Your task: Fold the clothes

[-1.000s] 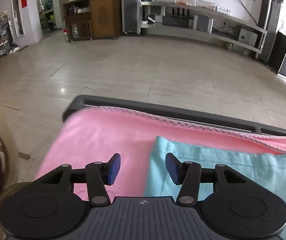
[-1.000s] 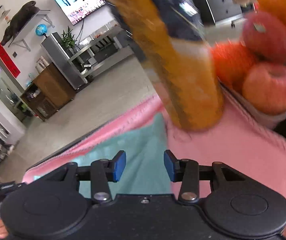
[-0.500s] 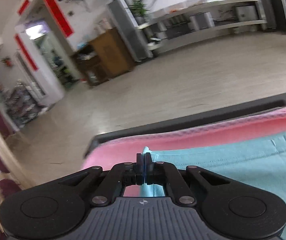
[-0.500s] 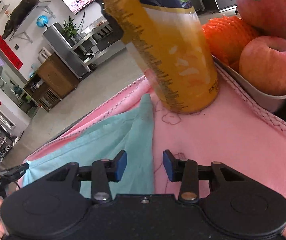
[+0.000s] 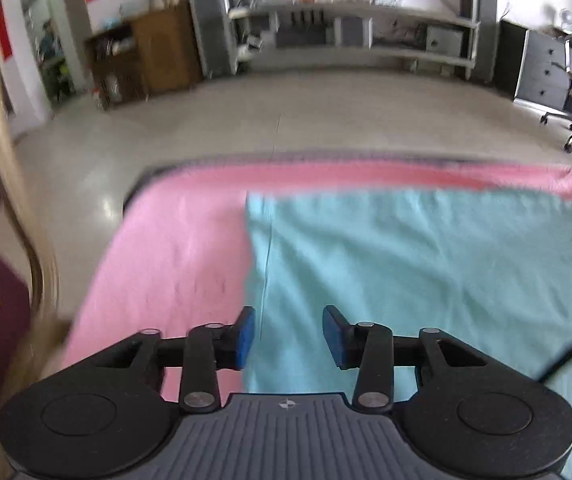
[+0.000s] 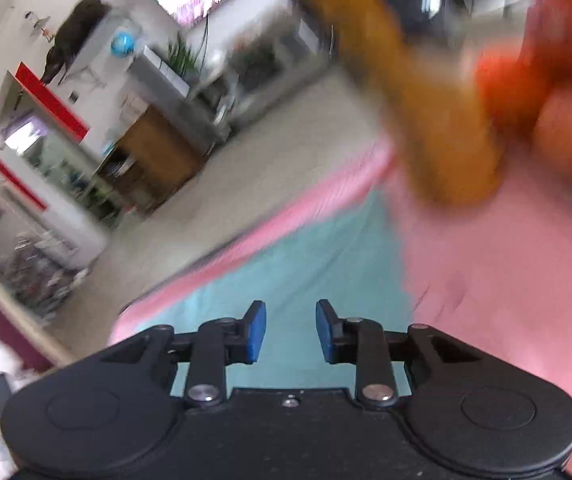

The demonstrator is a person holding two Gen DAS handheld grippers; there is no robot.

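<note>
the teal garment (image 5: 426,280) lies flat on the pink cloth (image 5: 173,248) that covers the table, its left edge running straight away from the camera, its far edge just short of the pink cloth's far hem. spread out like this it looks ready for a fold, or partway through one; i cannot tell which part of it this is.

the left gripper (image 5: 288,336) hangs over the garment's near left corner with its jaws parted, having just been opening, and nothing is between them. the left blue pad sits about at the garment's edge, the right one over the teal, so it seems placed to take that edge. i cannot tell whether the pads touch the cloth.

the right gripper (image 6: 290,332) hangs over the teal near its right edge, jaws spread but just been closing, with nothing pinched. its view is blurred. the orange bottle (image 6: 426,120) stands on the pink cloth beyond the garment's far right corner, with fruit (image 6: 546,100) beside it, probably table clutter and close enough to get in the way.
</note>
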